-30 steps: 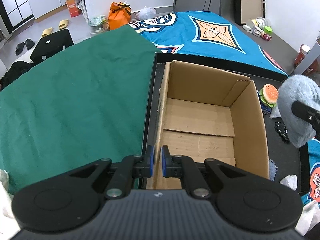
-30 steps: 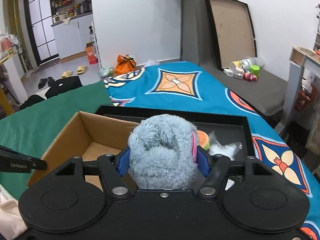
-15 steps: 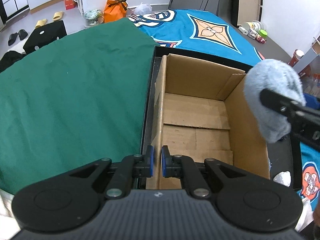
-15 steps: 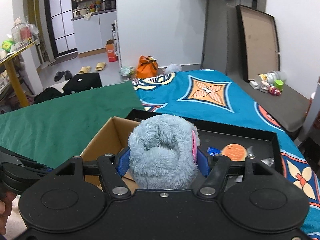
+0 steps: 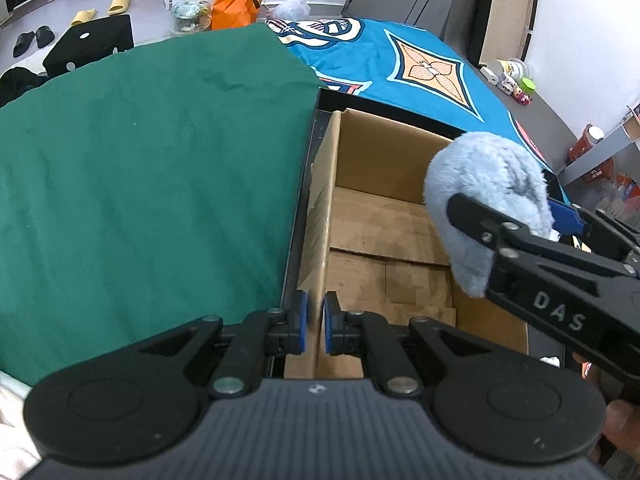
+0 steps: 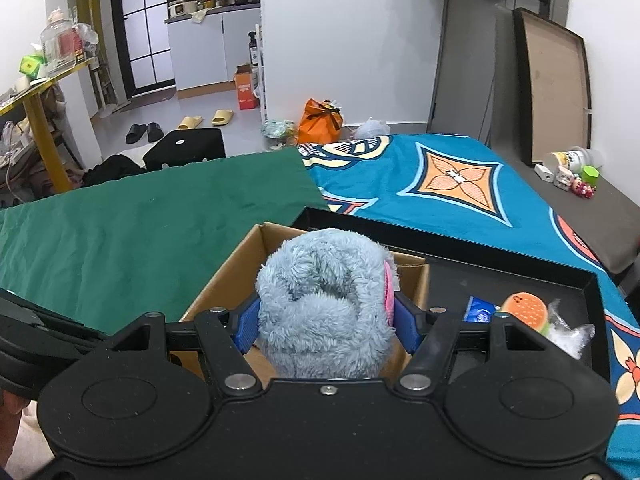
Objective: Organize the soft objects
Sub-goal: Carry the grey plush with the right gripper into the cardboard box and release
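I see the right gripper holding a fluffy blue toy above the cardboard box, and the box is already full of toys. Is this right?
Not quite. The right gripper does hold the fluffy blue toy above the cardboard box, but the box has nothing in it: the left wrist view shows only its bare bottom flaps.

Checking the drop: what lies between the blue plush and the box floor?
Nothing: in the left wrist view the blue plush hangs above the bare floor of the cardboard box.
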`<action>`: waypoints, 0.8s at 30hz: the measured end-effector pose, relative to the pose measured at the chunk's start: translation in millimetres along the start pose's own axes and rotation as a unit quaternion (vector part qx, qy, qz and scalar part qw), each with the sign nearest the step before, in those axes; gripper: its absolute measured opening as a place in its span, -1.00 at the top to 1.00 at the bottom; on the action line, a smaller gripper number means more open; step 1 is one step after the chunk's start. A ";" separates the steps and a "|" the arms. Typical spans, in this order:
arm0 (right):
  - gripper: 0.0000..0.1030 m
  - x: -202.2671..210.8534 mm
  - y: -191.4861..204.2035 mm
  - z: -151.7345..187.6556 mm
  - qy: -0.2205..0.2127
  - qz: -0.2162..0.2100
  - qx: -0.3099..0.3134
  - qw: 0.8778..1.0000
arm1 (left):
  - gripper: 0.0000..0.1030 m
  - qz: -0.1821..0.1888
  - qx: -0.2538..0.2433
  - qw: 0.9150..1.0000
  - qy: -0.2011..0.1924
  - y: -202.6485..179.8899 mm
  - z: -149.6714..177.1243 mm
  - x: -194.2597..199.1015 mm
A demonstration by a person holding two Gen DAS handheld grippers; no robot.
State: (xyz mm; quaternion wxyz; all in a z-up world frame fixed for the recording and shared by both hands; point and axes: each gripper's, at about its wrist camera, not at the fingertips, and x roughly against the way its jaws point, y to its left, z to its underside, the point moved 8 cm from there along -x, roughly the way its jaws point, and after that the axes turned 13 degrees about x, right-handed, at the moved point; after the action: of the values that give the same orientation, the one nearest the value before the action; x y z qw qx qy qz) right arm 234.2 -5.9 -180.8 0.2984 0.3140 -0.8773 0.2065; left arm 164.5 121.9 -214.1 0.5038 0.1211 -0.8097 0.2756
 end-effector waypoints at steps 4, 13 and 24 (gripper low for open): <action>-0.40 -4.2 8.4 -5.5 -0.015 -0.028 -0.005 0.999 | 0.85 0.001 0.000 1.000 0.001 -0.1 0.0 0.1; -0.86 6.8 -9.5 4.6 -0.007 -0.019 -0.006 1.000 | 0.84 -0.013 -0.014 1.000 -0.004 -9.0 -0.6 3.7; -0.86 41.2 -44.2 27.9 -0.014 -0.002 -0.039 0.999 | 0.25 -0.051 -0.041 0.998 -0.016 -24.6 6.9 6.0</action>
State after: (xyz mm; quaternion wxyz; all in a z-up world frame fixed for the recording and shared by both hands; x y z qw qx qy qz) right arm 227.2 -70.5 -166.7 0.2991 0.3068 -0.8881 0.1667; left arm 168.1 98.4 -203.2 0.5084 0.1455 -0.8213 0.2142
